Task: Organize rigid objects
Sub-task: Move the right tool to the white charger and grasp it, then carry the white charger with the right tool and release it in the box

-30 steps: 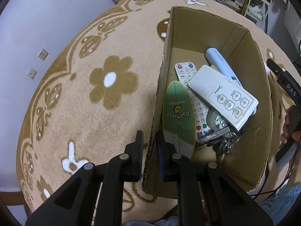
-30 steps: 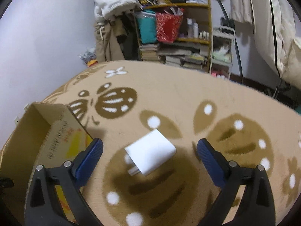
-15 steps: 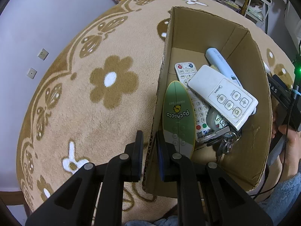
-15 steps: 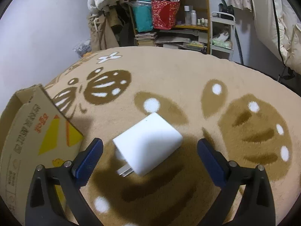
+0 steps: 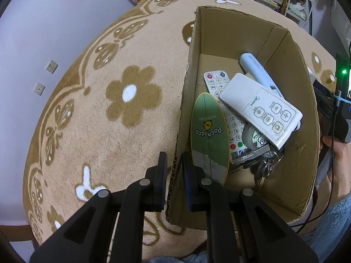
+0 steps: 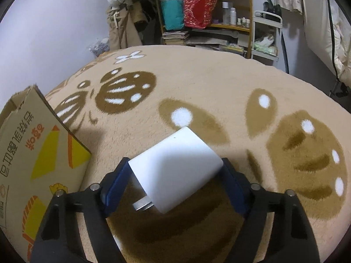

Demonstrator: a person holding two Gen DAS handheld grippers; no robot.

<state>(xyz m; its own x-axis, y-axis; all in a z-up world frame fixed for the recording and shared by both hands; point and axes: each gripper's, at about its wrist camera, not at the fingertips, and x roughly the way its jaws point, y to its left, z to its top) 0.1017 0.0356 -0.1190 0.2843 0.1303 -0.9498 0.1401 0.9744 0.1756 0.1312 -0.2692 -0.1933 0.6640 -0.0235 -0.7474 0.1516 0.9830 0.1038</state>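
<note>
The white square plug-in charger block now sits right between my right gripper's blue pads; a second ago it lay further ahead on the carpet, small and clear of both fingers, with the pads spread as wide as they go. The jaws are closing: each pad stands at a side face of the block, though I cannot tell whether they press on it yet. The block lies flat and skewed on the beige plush carpet with brown flower and butterfly patterns, its metal prongs pointing back toward me, over a dark brown patch of the pattern. The carpet's shelf-side edge is far ahead.

To the block's left stands the printed outer wall of the open brown cardboard box, its corner near the left pad but apart from it.

My left gripper has not shifted: its fingers stay pinched on the near part of the box's left wall, one pad outside, one inside. Inside the box nothing has moved: a green surfboard-shaped remote leans by that wall, beside a white keypad remote, a white air-conditioner remote lying across it, a pale blue tube-shaped device toward the far corner, and a bunch of keys.
</note>
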